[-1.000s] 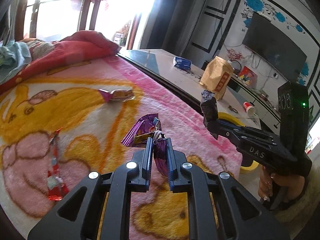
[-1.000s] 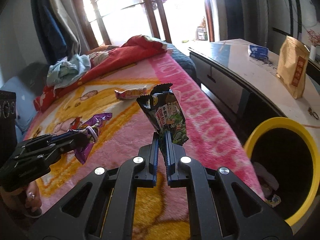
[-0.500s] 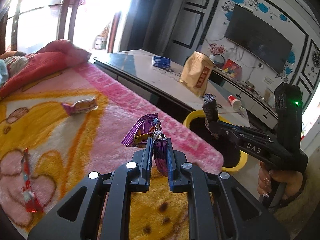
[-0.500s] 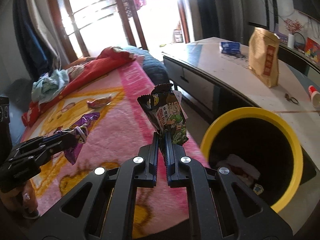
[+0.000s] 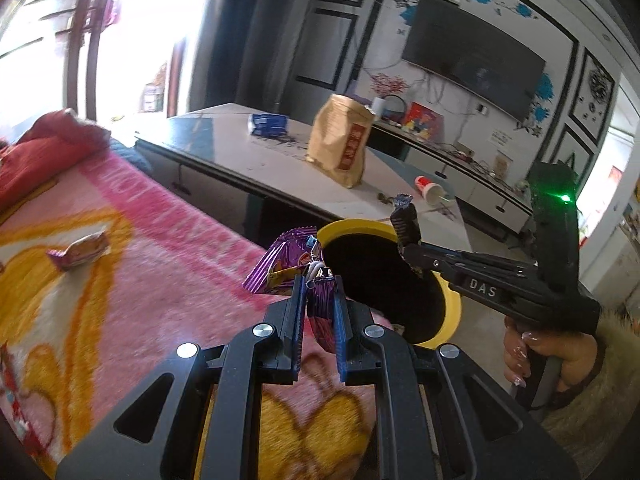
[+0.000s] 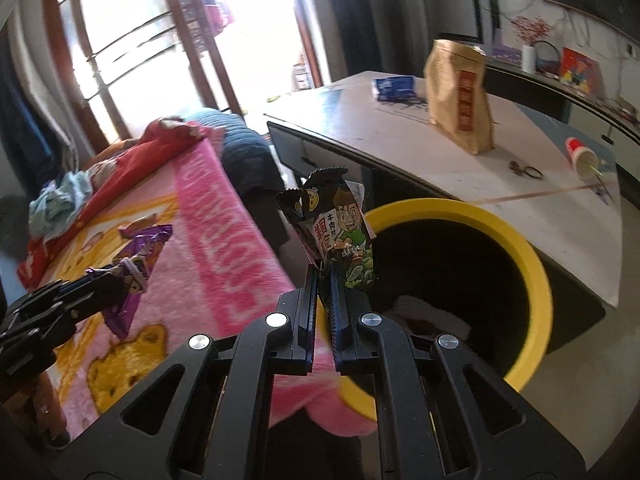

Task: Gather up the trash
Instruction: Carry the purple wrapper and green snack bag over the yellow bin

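Trash: crinkly purple wrapper [image 5: 285, 265] pinched in left tool [image 5: 318, 300] | glossy black packet [image 6: 336, 232] pinched in right tool [image 6: 323, 292]

The bottom of the yellow bin [image 6: 532, 276] is dark; pale crumpled things lie inside, but I cannot tell what they are. The near rim is covered by the right claw [image 6: 324, 276]. The lower part of the purple wrapper [image 5: 280, 264] is hidden between the fingers of the left claw [image 5: 318, 292]. On the pink blanket [image 5: 168, 240] a small wrapper [image 5: 80, 250] is blurred and its print is unreadable. A red wrapper [image 5: 10, 396] is cut by the left edge.
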Available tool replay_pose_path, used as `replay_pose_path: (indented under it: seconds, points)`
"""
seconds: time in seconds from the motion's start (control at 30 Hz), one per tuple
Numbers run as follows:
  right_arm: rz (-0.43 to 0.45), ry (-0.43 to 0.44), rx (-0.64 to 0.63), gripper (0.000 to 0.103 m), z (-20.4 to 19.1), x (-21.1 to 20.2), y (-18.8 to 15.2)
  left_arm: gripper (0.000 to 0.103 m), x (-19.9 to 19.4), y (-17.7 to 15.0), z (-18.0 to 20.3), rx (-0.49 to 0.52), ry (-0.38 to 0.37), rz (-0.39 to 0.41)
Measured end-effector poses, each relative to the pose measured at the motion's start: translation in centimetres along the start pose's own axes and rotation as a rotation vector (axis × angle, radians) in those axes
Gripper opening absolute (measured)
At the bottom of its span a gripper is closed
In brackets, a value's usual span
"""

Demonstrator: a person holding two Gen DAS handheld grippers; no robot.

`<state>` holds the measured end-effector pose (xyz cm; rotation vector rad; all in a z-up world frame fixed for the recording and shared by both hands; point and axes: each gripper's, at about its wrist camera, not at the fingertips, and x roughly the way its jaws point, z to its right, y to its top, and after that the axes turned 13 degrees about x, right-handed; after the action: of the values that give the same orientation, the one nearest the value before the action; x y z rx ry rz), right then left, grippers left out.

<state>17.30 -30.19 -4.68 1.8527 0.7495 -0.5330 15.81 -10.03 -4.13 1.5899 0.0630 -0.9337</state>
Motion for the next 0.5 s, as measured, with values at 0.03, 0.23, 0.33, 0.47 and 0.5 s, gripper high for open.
replay_pose_path:
  seconds: [0.03, 0.23, 0.33, 0.47, 0.5]
  points:
    - [0.001, -0.009, 0.009, 0.003, 0.4, -0.1, 0.1, 0.013, 0.3, 0.2, 0.4, 0.011, -0.008, 0.001]
    - [0.011, -0.064, 0.058, 0.003, 3.0, -0.3, 0.5, 0.013, 2.0, 1.5, 1.9, 0.045, -0.055, -0.003]
    - [0.012, -0.082, 0.084, 0.003, 4.2, -0.3, 0.6, 0.013, 2.7, 1.9, 2.8, 0.060, -0.073, -0.002]
    - [0.012, -0.103, 0.117, 0.003, 5.5, -0.3, 0.9, 0.013, 4.0, 2.3, 3.7, 0.072, -0.097, -0.013]
    - [0.012, -0.106, 0.126, 0.003, 5.8, -0.3, 0.9, 0.013, 4.3, 2.3, 3.8, 0.074, -0.100, -0.016]
